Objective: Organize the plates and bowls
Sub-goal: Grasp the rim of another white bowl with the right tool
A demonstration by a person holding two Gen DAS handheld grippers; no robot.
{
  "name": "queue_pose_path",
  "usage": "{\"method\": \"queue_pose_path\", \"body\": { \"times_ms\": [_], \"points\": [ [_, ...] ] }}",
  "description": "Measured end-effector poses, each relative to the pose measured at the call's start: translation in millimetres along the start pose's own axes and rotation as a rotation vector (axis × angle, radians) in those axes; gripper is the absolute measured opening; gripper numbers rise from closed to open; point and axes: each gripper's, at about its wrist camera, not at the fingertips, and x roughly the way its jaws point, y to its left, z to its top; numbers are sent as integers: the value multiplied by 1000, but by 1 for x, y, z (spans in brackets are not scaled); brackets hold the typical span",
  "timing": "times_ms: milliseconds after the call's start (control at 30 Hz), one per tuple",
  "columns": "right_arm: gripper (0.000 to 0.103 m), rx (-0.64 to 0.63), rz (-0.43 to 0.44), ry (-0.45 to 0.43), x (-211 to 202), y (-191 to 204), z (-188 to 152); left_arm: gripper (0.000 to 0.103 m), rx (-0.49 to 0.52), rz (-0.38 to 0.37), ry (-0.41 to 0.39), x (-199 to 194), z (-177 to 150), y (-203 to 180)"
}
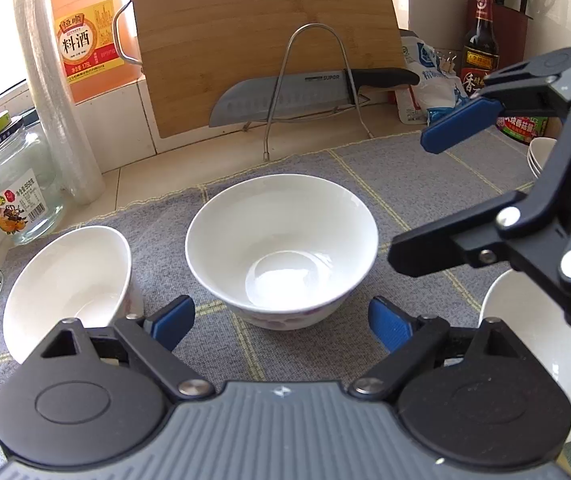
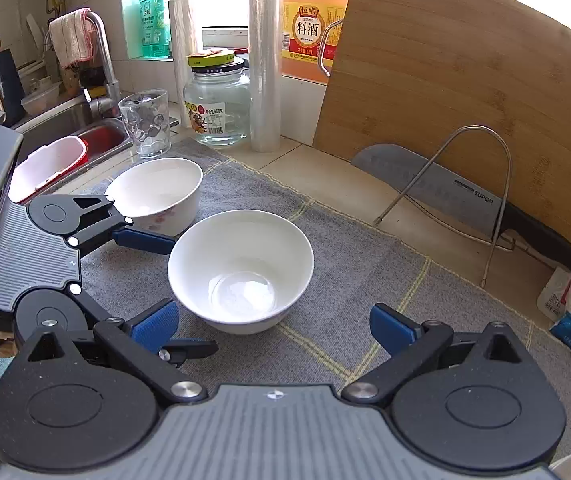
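Observation:
A white bowl (image 1: pixel 281 240) with a floral base stands upright on the grey cloth (image 1: pixel 405 176), just ahead of my open, empty left gripper (image 1: pixel 281 322). A second white bowl (image 1: pixel 69 284) sits to its left, and a third (image 1: pixel 541 360) at the right edge under the right gripper (image 1: pixel 425 196), which is open and empty. In the right wrist view the middle bowl (image 2: pixel 241 268) lies ahead of my right gripper (image 2: pixel 275 326); the left gripper (image 2: pixel 157 276) is at the left, beside the far bowl (image 2: pixel 157 192). Stacked white bowls (image 1: pixel 539 158) stand at the far right.
A bamboo cutting board (image 1: pixel 265 40), a knife (image 1: pixel 309 92) on a wire rack, a glass jar (image 1: pixel 13 188), a cooking-wine jug (image 1: pixel 85 36), a sauce bottle (image 1: pixel 481 44) and a bag line the back. A drinking glass (image 2: pixel 145 124) and a sink (image 2: pixel 85 136) lie left.

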Motion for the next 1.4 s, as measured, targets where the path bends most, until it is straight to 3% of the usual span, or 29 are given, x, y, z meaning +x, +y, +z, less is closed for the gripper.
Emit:
{"method": "queue_pose_path", "body": {
  "times_ms": [333,533,833,1400],
  "points": [
    [100,-29,61,35,43,-4,26,93,2,13,-13,8,1,-1],
    [87,-19,110,64,62,-8,33,91,10,20,-31,9,2,0],
    [77,11,151,85,79,-13,35,88,22,7,-50,11,3,0],
    [77,38,173,89,67,-12,34,88,39,-12,-29,-1,6,-3]
  ]
}}
